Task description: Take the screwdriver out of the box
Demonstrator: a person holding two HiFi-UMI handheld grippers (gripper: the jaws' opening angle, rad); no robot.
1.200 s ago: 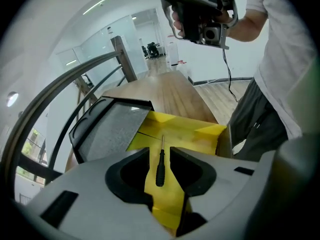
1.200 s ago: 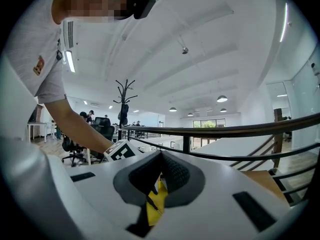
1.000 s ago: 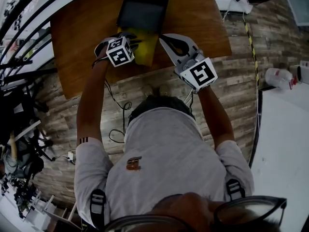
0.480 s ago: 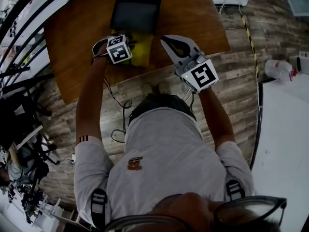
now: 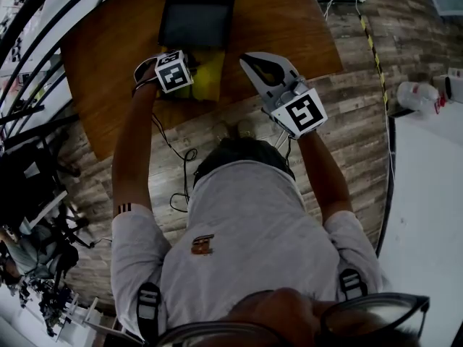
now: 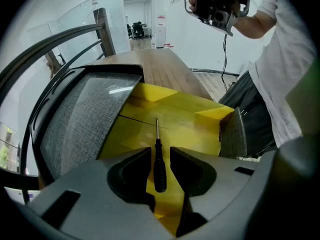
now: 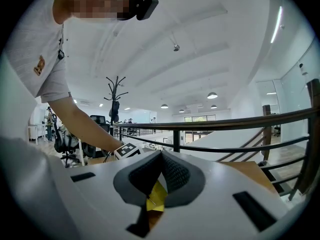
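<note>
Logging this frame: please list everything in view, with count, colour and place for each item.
table: one, brown wood, in front of the person
box: one, yellow inside, open on the table's near edge
lid: one, grey fabric, swung back behind the box
screwdriver: one, black handle, lying in the box
cable: one, black, on the plank floor under the table edge
container: one, white with red, on the floor to the right
railing: one, black, beyond the table
shirt: one, white, on the person
left gripper: one, grey, jaws apart either side of the screwdriver handle
right gripper: one, grey, jaws together, empty, above the table
</note>
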